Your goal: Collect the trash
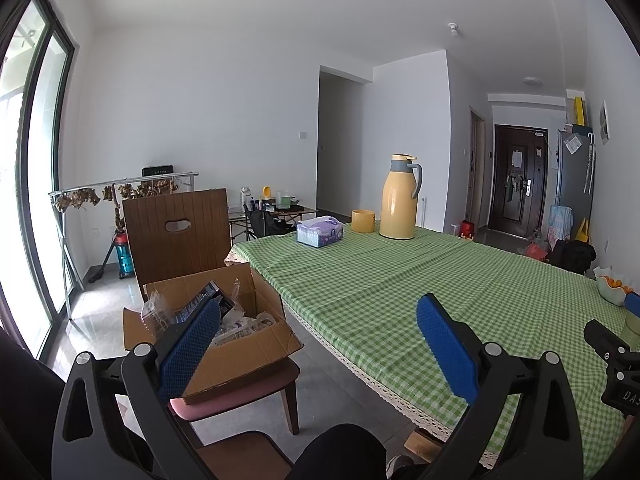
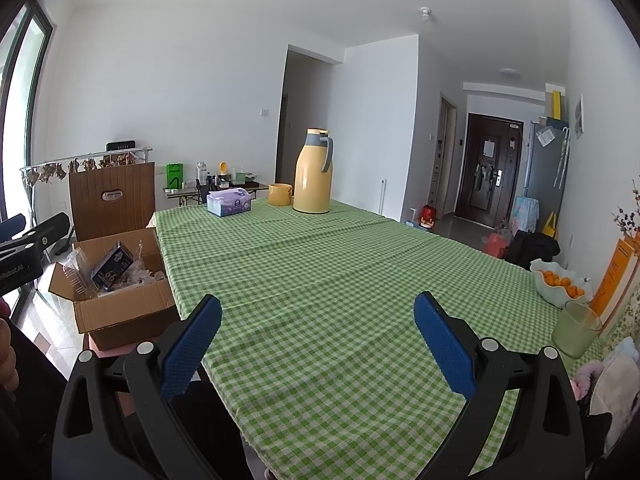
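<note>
While both claws hang spread and empty over the green checked table point(image 2: 340, 280), the left gripper point(image 1: 318, 344) sits at its edge beside the cardboard box point(image 1: 240, 344) of trash on a chair point(image 1: 176, 228). Only the right gripper point(image 2: 318, 340) view shows the fruit bowl point(image 2: 560, 284) and glass point(image 2: 576, 328); farther off stand a tissue box point(image 2: 229, 202), cup point(image 2: 279, 194) and yellow flask point(image 2: 313, 172).

A home dining room: checked-cloth table point(image 2: 360, 280), thermos point(image 2: 313, 172), front door point(image 2: 490, 172).
</note>
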